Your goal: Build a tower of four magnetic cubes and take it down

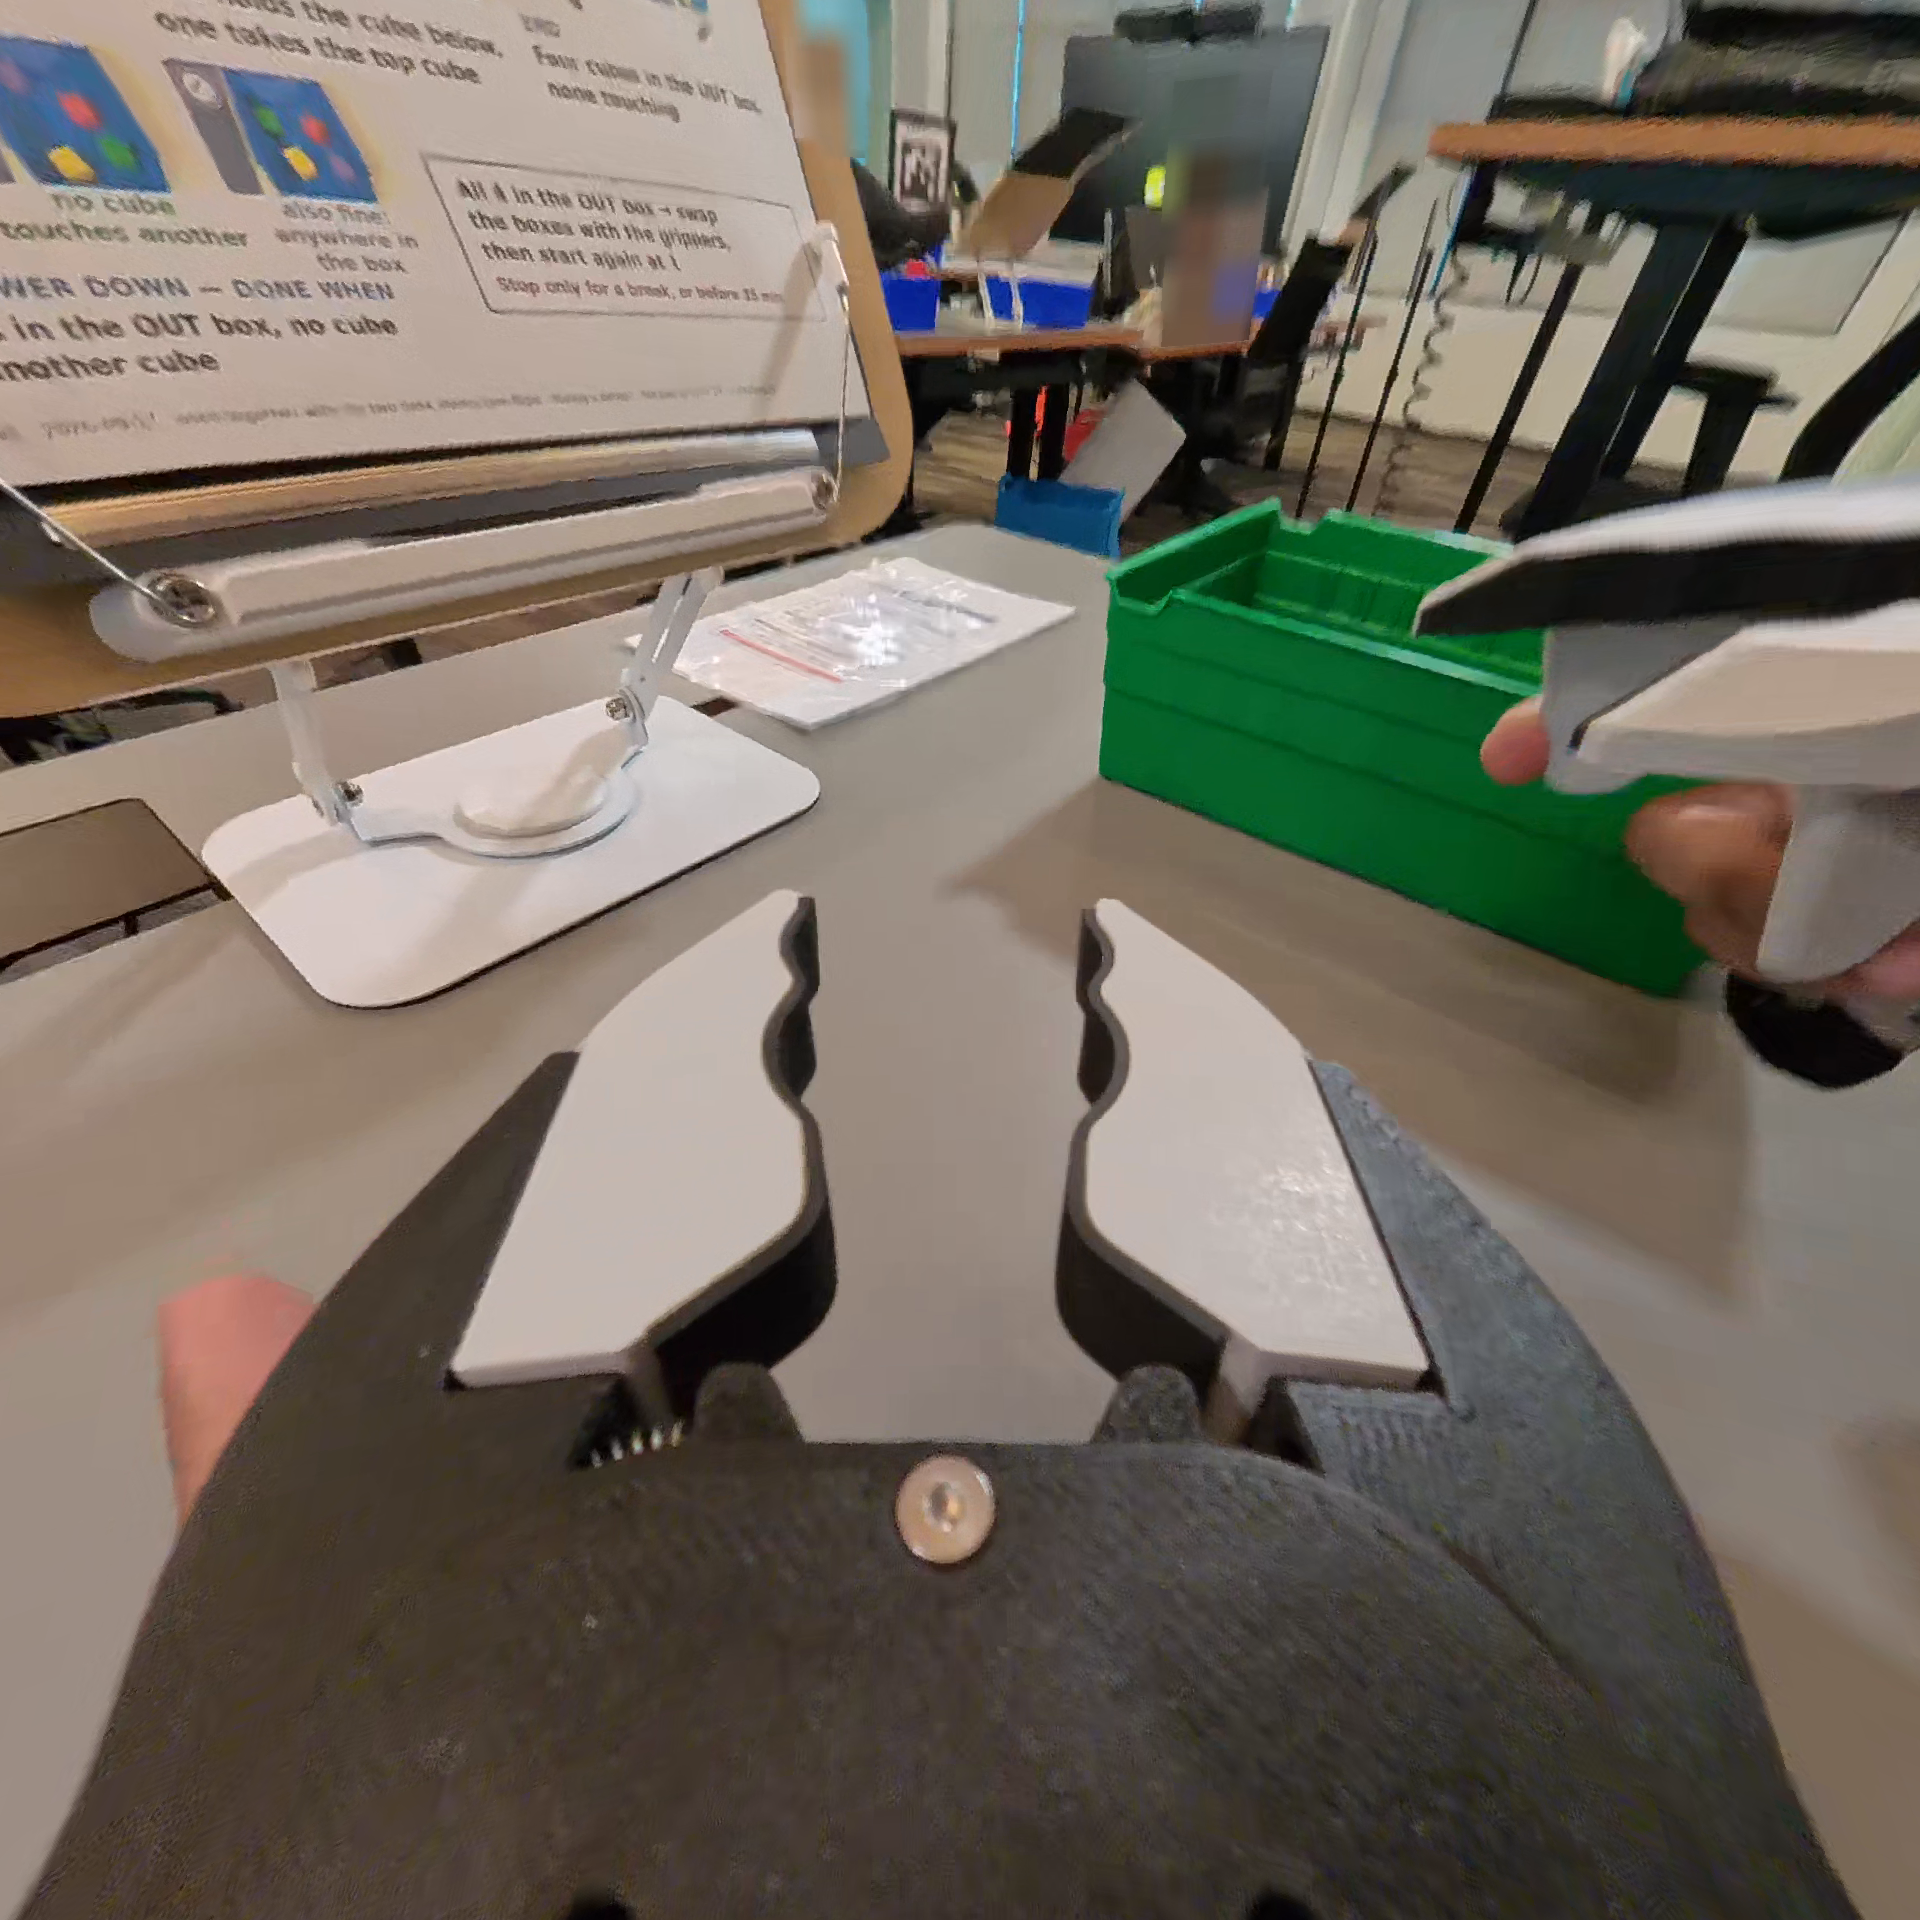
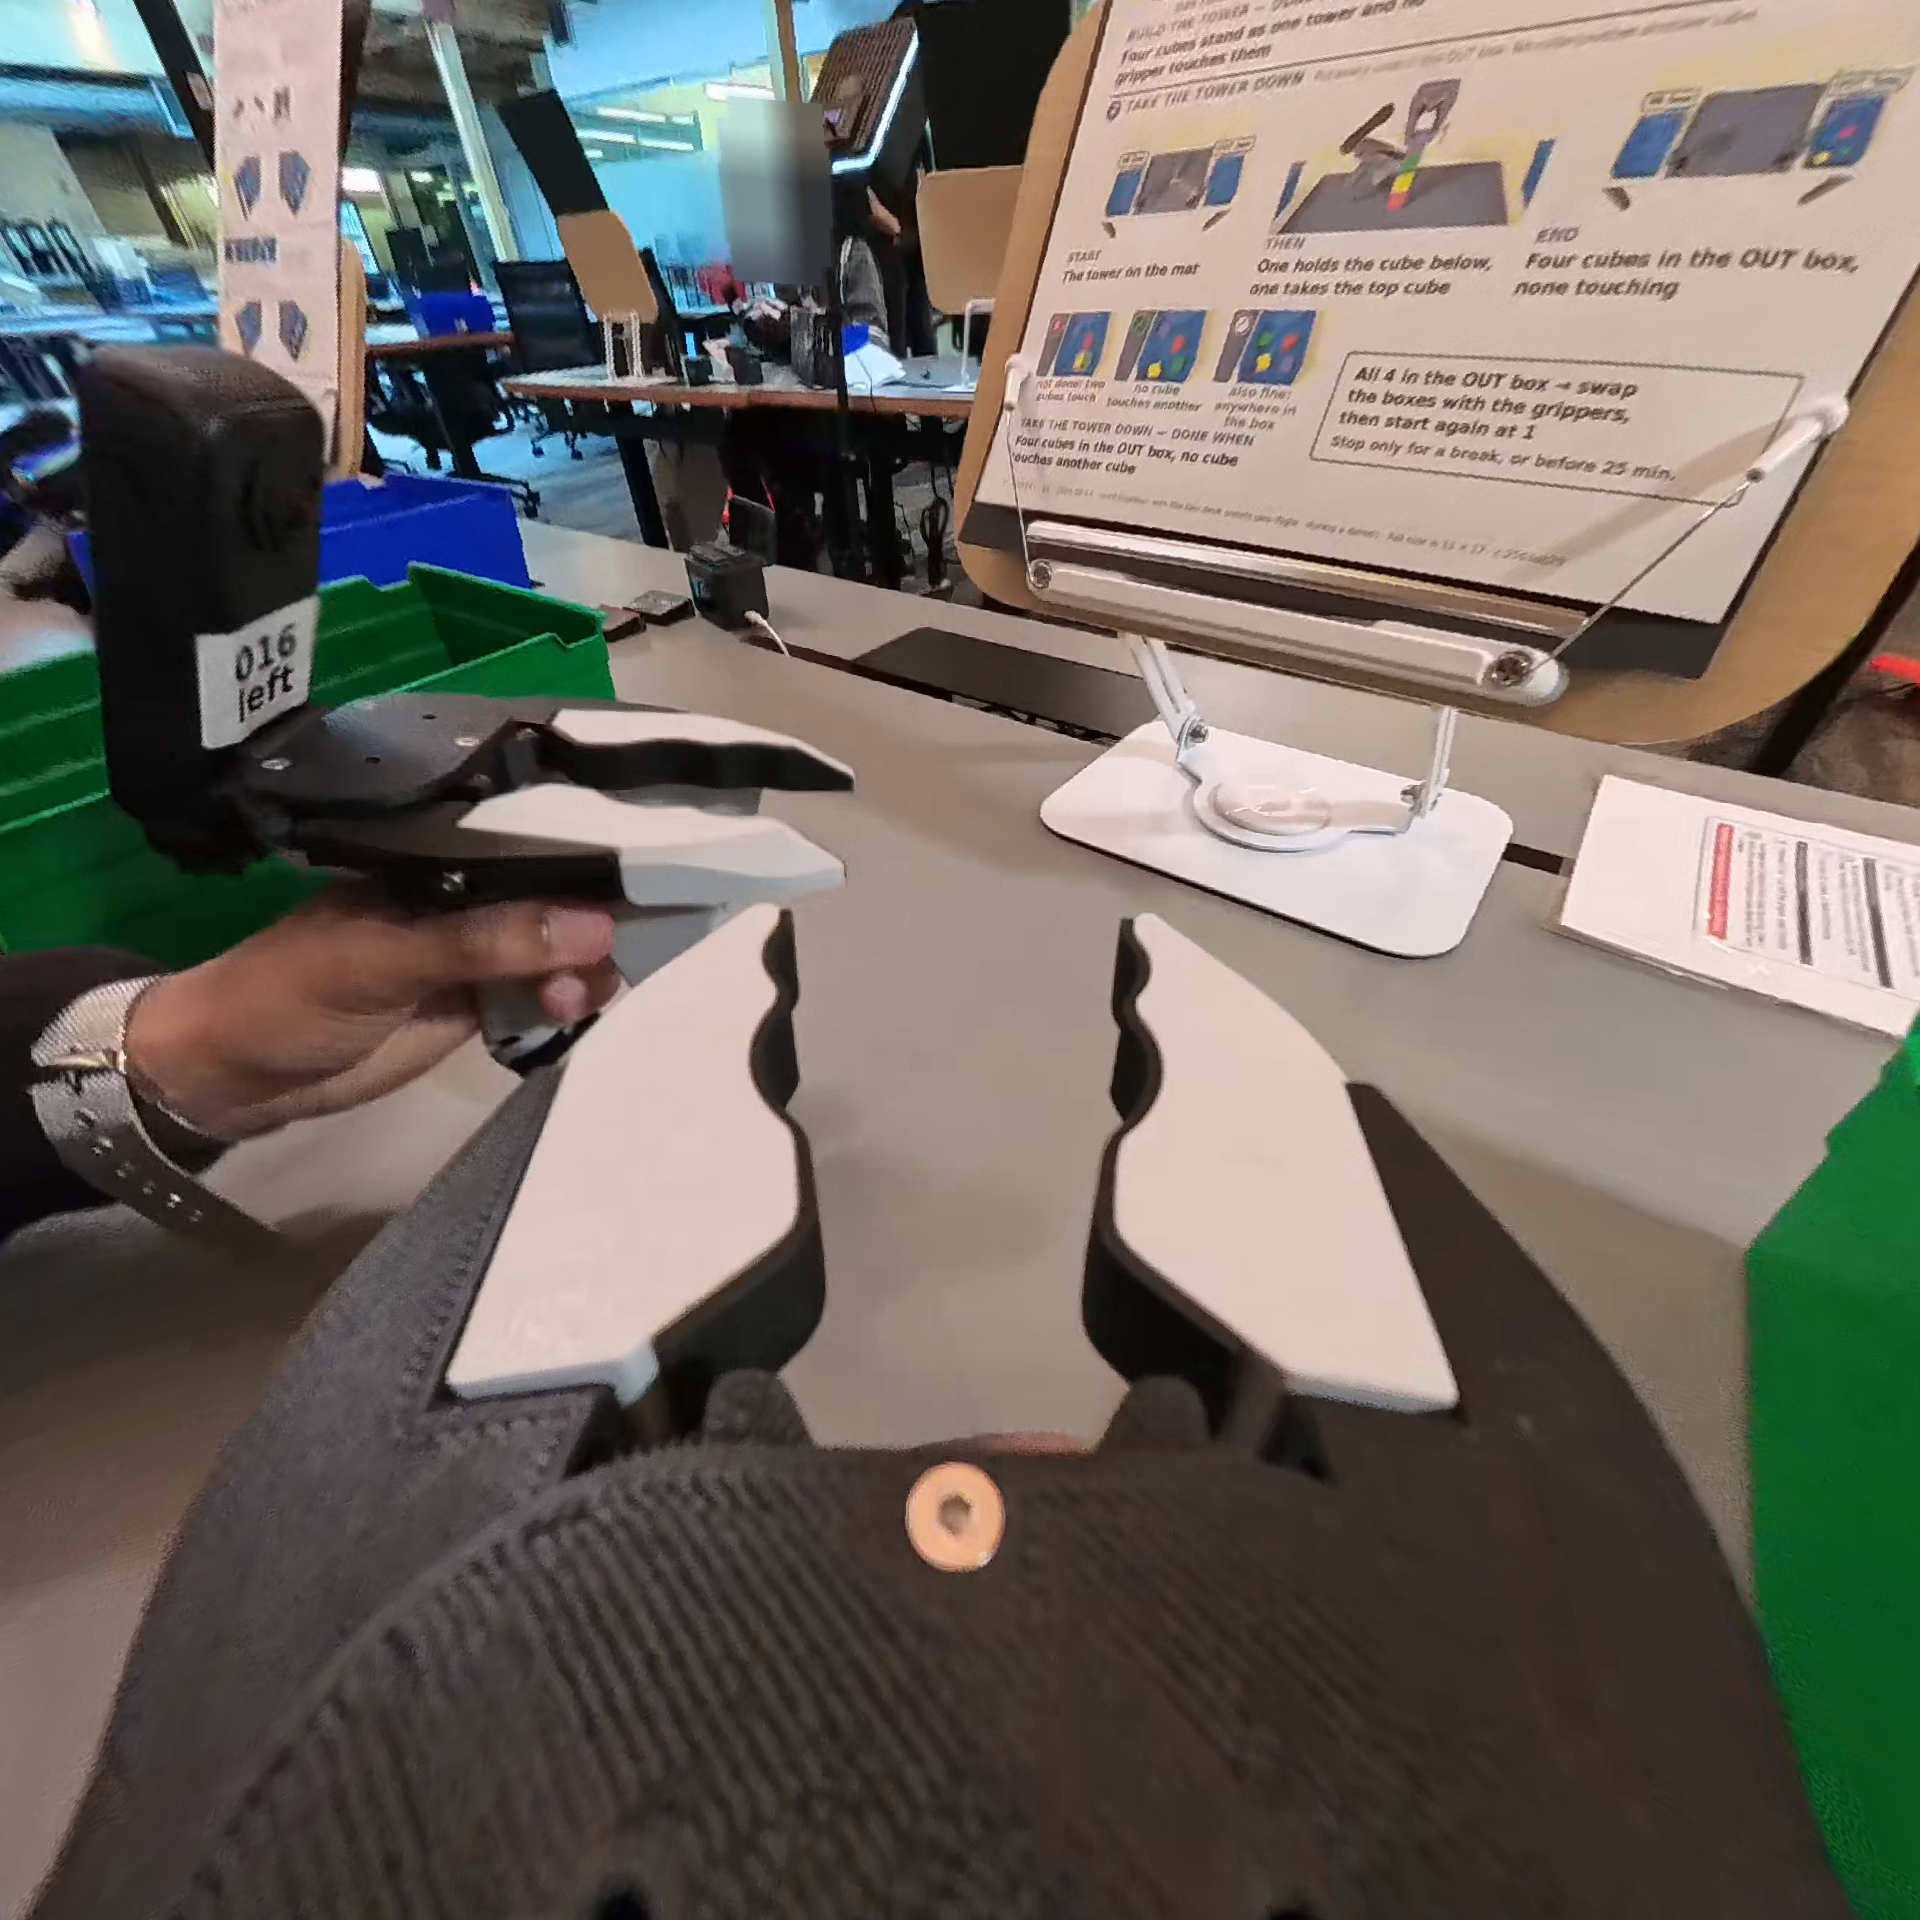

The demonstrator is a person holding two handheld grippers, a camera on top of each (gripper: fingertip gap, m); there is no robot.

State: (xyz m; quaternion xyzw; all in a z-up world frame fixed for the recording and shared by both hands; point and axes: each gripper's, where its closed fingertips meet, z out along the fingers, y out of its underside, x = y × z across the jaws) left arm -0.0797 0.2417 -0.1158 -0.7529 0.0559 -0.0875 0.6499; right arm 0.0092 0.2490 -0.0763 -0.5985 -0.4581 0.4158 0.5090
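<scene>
My left gripper (image 1: 948, 920) is open and empty, held just above the bare grey table (image 1: 914, 769), with nothing between its white fingers. It also shows in the right wrist view (image 2: 844, 821), held by a hand at the left with its fingers apart. My right gripper (image 2: 958, 923) is open and empty over the same table (image 2: 966, 1039). It also shows in the left wrist view (image 1: 1496, 681), coming in from the right edge in front of a green bin (image 1: 1299, 717). The two grippers are close together, side by side, and are not touching.
A document stand with a printed sheet (image 1: 416, 260) rests on a white base (image 1: 499, 862) (image 2: 1278, 842). A bagged paper (image 1: 862, 634) (image 2: 1745, 904) lies beside it. Green bins stand at the left (image 2: 468, 644) and right edge (image 2: 1839, 1403). A small black device (image 2: 727, 587) sits at the back.
</scene>
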